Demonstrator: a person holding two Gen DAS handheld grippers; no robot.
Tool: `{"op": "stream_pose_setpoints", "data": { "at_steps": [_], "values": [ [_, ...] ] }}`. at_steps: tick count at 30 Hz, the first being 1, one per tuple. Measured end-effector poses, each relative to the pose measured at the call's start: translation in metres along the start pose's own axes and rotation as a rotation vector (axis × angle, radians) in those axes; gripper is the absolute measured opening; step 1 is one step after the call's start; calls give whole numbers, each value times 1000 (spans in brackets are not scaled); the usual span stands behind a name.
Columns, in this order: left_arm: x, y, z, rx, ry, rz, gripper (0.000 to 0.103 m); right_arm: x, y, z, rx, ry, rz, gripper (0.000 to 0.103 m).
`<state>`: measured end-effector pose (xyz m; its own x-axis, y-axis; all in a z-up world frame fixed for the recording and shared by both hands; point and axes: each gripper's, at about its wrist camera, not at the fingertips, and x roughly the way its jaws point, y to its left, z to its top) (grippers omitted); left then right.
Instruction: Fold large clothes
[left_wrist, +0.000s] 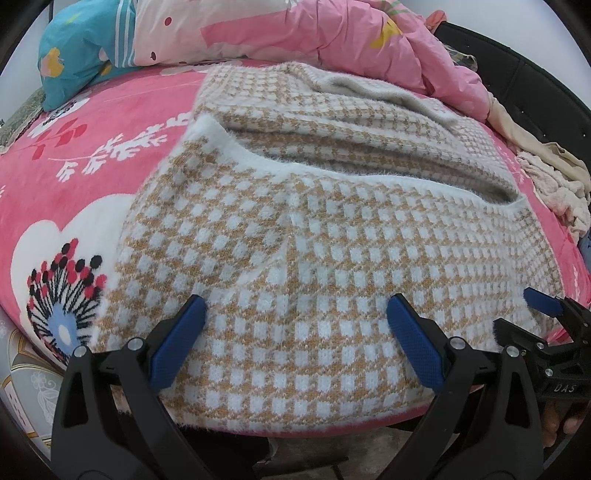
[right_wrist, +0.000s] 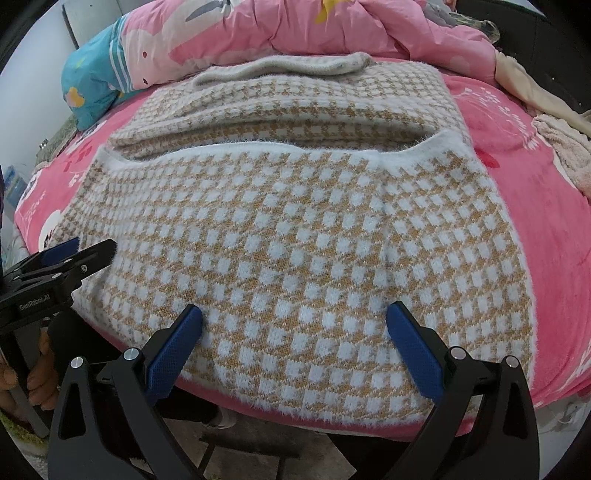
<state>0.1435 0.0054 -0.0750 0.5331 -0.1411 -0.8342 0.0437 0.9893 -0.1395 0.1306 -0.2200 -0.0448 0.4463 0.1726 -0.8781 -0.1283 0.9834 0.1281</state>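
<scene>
You have the checked knit sweater lying on the bed, spread over the pink floral blanket, with its near hem running along the bed edge at 6 o'clock in both wrist views. Your left tongs stand wide open, both blue pads apart and hovering over the near panel with nothing between them; your right tongs are spread just as wide over the same panel and also hold nothing. In the left view the right tool sits low at 4 o'clock at the sweater's corner, and in the right view the left tool sits at 9 o'clock by the opposite edge. As a judgement, the fold looks partly made: a near layer with a fuzzy white border lies across the middle, and a further layer with a smaller check shows beyond it toward 12 o'clock, ending in a grey ribbed band. Whether that border is a neckline or a turned-over edge, the pictures do not settle. What seems left is at least one more fold to bring the piece down to a compact stack, and some smoothing of the ridge under the border. The pink quilt and teal pillow are heaped at 12 o'clock, and loose pale clothes lie at 3 o'clock.
</scene>
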Motion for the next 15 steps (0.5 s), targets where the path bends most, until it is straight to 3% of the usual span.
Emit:
{"op": "stream_pose_setpoints", "data": {
  "at_steps": [11, 15],
  "values": [
    [-4, -3, 3, 3, 10, 13, 95, 0, -1, 0, 1, 0, 0, 97],
    [-18, -3, 3, 14, -28, 30, 95, 1, -1, -1, 1, 0, 1, 97]
  ]
}}
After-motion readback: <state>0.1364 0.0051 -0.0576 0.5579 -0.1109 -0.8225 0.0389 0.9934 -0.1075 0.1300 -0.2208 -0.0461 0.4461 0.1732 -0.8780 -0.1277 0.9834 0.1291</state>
